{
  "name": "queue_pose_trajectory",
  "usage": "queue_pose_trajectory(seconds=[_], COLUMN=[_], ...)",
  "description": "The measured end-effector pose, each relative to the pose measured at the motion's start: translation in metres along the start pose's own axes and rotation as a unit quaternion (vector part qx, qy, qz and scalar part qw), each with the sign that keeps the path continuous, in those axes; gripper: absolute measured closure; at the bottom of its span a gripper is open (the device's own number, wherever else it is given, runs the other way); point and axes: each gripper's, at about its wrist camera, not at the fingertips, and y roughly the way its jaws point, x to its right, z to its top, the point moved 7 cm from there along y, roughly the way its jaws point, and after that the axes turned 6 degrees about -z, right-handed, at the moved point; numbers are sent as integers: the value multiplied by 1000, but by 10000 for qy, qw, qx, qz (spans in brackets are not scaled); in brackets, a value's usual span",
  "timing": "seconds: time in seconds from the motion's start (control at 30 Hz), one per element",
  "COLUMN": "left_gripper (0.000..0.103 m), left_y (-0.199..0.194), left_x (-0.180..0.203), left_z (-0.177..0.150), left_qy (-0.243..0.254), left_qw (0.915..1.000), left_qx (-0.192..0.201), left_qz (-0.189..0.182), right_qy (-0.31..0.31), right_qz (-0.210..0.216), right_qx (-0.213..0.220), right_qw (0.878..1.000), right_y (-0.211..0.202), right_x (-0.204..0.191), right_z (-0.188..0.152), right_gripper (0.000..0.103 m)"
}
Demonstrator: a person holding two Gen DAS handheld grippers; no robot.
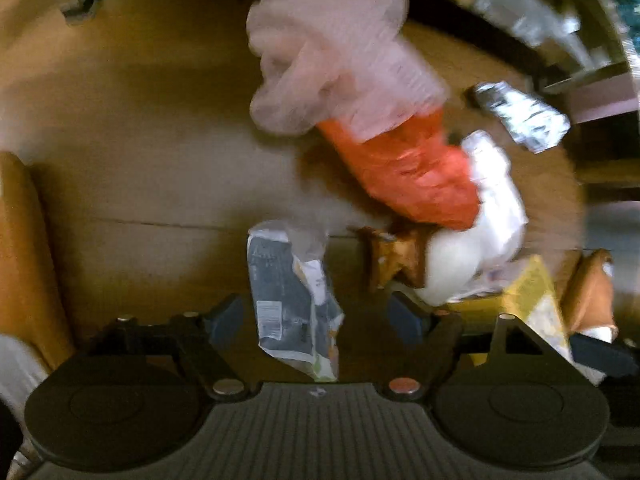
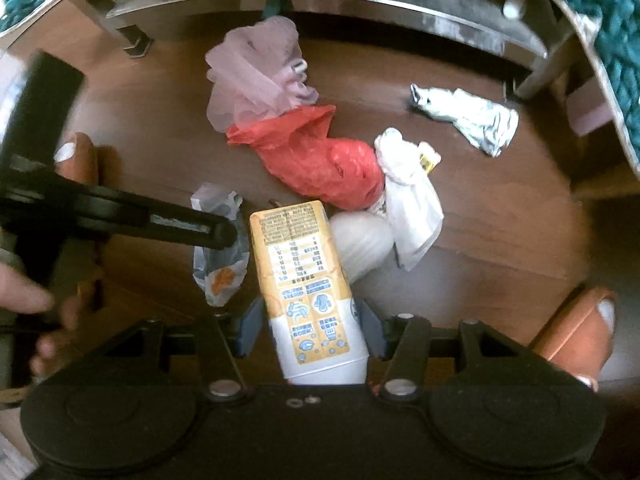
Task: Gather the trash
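Trash lies on a brown wooden floor. My right gripper (image 2: pixel 310 326) is shut on a yellow and white carton (image 2: pixel 306 280), held above the floor. My left gripper (image 1: pixel 320 318) is open, its jaws on either side of a grey snack wrapper (image 1: pixel 292 300) that also shows in the right wrist view (image 2: pixel 218 240); whether they touch it I cannot tell. Beyond lie a pink mesh bag (image 2: pixel 258 76), a red plastic bag (image 2: pixel 316 160), a white bag (image 2: pixel 412 204) and a silver foil wrapper (image 2: pixel 468 118). The left gripper's arm (image 2: pixel 120 212) crosses the right wrist view.
A metal-framed piece of furniture (image 2: pixel 400 4) with legs (image 2: pixel 540 68) stands at the back, with a teal knitted fabric (image 2: pixel 616 40) on the right. Feet in orange slippers (image 2: pixel 576 332) stand at both sides. A white rounded object (image 2: pixel 360 244) lies by the carton.
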Motion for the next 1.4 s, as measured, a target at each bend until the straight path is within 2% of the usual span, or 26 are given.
queue_pose_trajectory(seconds=[0.17, 0.2, 0.23, 0.33, 0.47, 0.5, 0.53, 0.63, 0.8, 0.97, 1.17, 1.4], left_gripper=[26, 29, 40, 62, 72, 78, 89, 92, 92, 92, 92, 92], left_y=[32, 36, 39, 48, 51, 51, 51, 37, -9, -76, -164, -261], left_x=[-17, -20, -22, -26, -24, -24, -24, -24, -10, 18, 54, 82], left_z=[3, 3, 5, 6, 6, 4, 3, 2, -2, -4, -10, -27], left_qy=[82, 120, 175, 277, 379, 363, 343, 310, 373, 719, 1076, 1100], left_qw=[9995, 9993, 9991, 9988, 9984, 9986, 9987, 9991, 9990, 9957, 9862, 9722], left_qx=[-113, -124, -111, -203, -124, -163, -200, -143, 138, 572, 1261, 2053], left_qz=[275, 323, 357, 362, 392, 352, 307, 270, 191, 143, 5, -255], right_qy=[238, 263, 294, 359, 466, 509, 545, 673, 824, 869, 935, 1044], right_qz=[150, 151, 161, 137, 87, 82, 79, 73, 34, 62, 111, 227], right_qx=[-14, -6, -3, -8, -59, -58, -50, -11, 185, 764, 1482, 2274], right_qw=[9996, 9995, 9994, 9993, 9989, 9987, 9985, 9977, 9964, 9933, 9845, 9679], right_y=[6, 6, 7, 10, 12, 11, 10, 3, -26, -80, -156, -244], right_x=[0, 0, 1, 2, 6, 6, 7, 10, 10, 7, 7, 10], right_z=[5, 6, 6, 6, 3, 3, 3, 3, 1, 1, -7, -24], right_gripper=[51, 51, 51, 51, 52, 52, 52, 52, 52, 53, 53, 54])
